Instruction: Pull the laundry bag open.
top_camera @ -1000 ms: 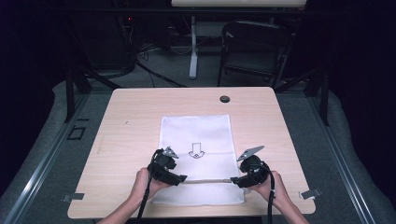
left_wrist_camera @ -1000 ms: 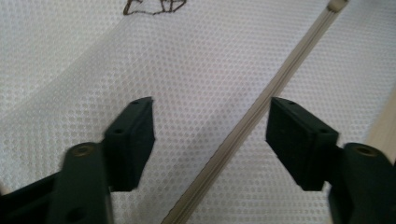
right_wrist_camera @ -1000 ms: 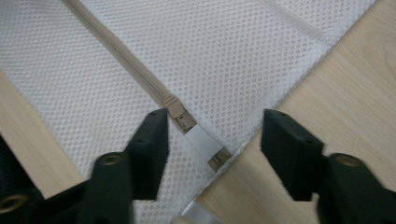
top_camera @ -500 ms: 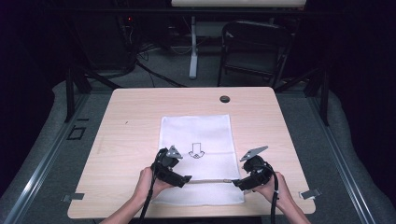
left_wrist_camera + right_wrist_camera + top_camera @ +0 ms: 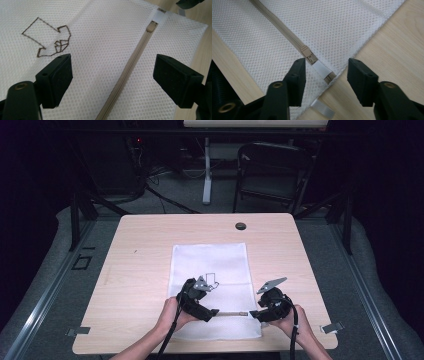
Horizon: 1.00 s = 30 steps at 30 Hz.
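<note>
A white mesh bag [image 5: 210, 260] lies flat on the wooden table [image 5: 150, 250], with an embroidered arrow [image 5: 47, 41] and a tan zipper [image 5: 232, 314] near its front edge. My left gripper [image 5: 212, 312] hovers open over the bag; its jaws have just been opening, and the zipper [image 5: 130, 72] runs between them untouched. My right gripper [image 5: 254, 314] is at the zipper's right end. Its jaws [image 5: 327, 66] have just been closing, with the slider [image 5: 308, 53] and white end tab [image 5: 320, 67] between them, but a gap still shows on each side.
A small black round object [image 5: 241, 226] sits at the table's back edge. A grey strip [image 5: 323, 110] lies on the wood just off the bag's corner. Metal clips [image 5: 332, 327] mark the front corners. A folding chair [image 5: 272, 170] stands behind the table.
My left gripper has moved right along the zipper toward the right gripper. The right hand has stayed put, and its jaws stand narrower.
</note>
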{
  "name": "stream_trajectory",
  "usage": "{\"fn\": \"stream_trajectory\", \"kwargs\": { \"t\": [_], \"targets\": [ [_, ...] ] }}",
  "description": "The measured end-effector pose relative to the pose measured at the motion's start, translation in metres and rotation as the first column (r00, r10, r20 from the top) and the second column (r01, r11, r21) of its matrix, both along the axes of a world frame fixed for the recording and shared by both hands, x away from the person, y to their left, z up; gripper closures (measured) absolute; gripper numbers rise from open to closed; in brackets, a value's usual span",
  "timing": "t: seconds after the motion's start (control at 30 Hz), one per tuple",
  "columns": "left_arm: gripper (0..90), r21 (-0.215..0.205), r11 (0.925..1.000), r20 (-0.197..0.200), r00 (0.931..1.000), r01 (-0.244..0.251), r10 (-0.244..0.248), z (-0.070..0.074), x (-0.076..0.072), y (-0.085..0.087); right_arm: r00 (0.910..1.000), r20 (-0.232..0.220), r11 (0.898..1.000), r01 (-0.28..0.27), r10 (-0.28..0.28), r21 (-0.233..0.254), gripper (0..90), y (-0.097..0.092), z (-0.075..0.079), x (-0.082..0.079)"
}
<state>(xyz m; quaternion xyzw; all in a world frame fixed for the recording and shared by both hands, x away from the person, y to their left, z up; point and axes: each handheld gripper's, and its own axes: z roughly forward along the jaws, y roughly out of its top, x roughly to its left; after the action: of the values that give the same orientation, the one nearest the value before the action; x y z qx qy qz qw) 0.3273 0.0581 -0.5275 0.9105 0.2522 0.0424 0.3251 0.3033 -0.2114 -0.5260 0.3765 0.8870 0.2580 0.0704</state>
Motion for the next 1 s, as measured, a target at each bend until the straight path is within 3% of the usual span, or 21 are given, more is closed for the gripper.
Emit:
{"fn": "stream_trajectory", "kwargs": {
  "t": [0.2,0.47,0.83,1.0],
  "targets": [
    [18.1,-0.006,0.9991,0.007,0.9991,0.042,-0.042,-0.001,0.0,-0.017,0.9997,-0.006,1.0,-0.022,0.022,-0.01,72.2,0.002,-0.003,0.0],
    [23.5,-0.004,0.996,0.016,0.9959,0.089,-0.089,-0.005,0.0,-0.034,0.9994,-0.017,0.999,-0.032,0.031,-0.016,85.7,0.007,-0.011,0.003],
    [37.1,0.004,0.9873,0.012,0.9872,0.159,-0.159,-0.014,0.0,-0.054,0.9987,-0.043,0.999,-0.028,0.027,-0.034,88.9,0.01,-0.024,0.008],
    [54.6,0.008,0.9787,-0.003,0.9788,0.205,-0.205,-0.021,0.0,-0.066,0.9983,-0.05,0.999,-0.031,0.029,-0.043,90.0,0.012,-0.027,0.01]
  ]
}}
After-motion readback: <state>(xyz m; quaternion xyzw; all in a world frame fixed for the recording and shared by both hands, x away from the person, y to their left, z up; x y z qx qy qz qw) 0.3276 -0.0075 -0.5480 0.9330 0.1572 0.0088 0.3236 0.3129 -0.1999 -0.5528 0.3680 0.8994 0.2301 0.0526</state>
